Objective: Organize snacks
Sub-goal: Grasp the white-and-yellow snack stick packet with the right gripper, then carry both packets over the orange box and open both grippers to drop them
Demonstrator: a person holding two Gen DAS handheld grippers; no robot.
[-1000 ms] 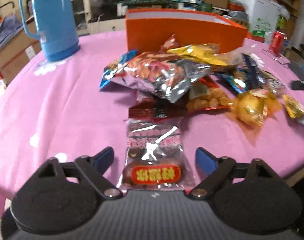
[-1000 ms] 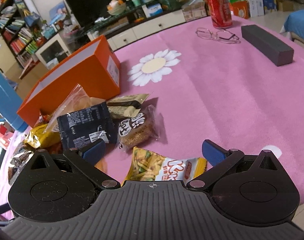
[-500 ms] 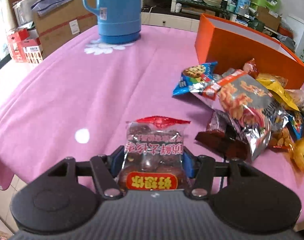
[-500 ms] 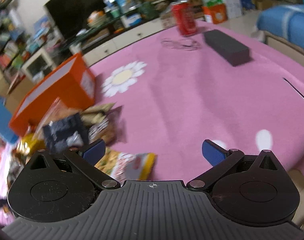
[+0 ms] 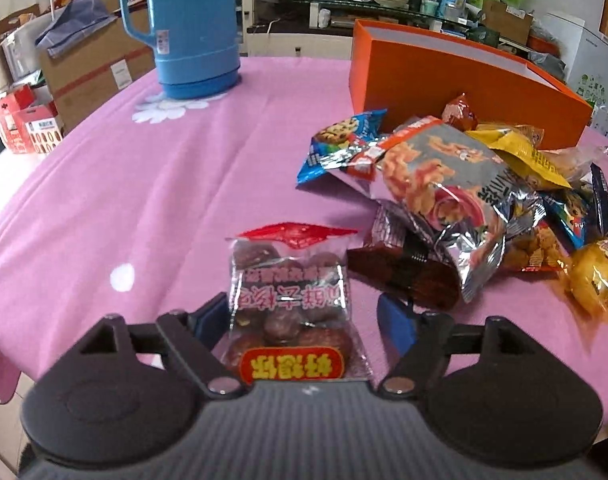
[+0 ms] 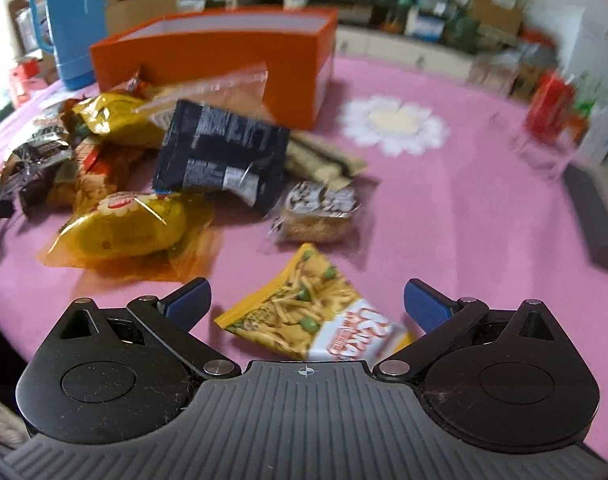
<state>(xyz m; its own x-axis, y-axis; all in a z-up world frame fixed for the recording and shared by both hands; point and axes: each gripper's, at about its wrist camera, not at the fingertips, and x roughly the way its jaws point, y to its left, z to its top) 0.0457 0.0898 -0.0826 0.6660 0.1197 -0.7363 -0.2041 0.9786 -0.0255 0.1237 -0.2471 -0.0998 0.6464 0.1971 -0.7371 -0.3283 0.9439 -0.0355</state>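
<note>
My left gripper point(image 5: 304, 316) has its blue pads apart around a clear packet of brown dates with a red label point(image 5: 290, 304); the right pad stands off the packet. A pile of snack bags point(image 5: 455, 184) lies to the right in front of the orange box point(image 5: 443, 68). My right gripper point(image 6: 305, 300) is open, with a yellow noodle-snack packet point(image 6: 304, 312) on the pink cloth between its pads. The pile point(image 6: 208, 152) and orange box point(image 6: 224, 56) also show in the right wrist view.
A blue thermos point(image 5: 192, 24) stands at the far left of the pink tablecloth point(image 5: 124, 184). In the right wrist view a red can point(image 6: 551, 108), glasses point(image 6: 539, 152) and a dark long case point(image 6: 591, 212) lie at the right. The table edge is close below both grippers.
My left gripper closed on the date packet, moved it left away from the pile, and its jaws have now spread apart again. My right gripper swung left over the noodle-snack packet, staying open.
</note>
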